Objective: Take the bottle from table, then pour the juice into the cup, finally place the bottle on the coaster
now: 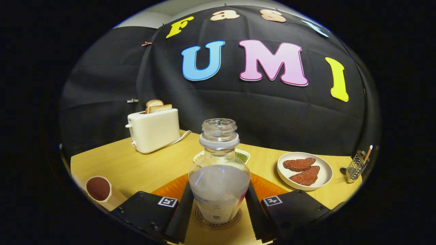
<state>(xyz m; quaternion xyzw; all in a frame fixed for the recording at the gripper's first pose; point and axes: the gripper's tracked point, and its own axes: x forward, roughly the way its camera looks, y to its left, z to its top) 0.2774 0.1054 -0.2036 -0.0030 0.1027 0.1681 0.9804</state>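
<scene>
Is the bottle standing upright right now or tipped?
Upright: the bottle stands on the coaster between the hand-held gripper fingers, its uncapped neck pointing straight up.

Claw [219, 207] around upright bottle [219, 177]

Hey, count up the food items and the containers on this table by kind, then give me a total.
Toast slices in the toaster: 2
Patties on the plate: 2
Bottle, between the gripper fingers: 1
Cup: 1
Dish of green beans: 1
Total: 7
</scene>
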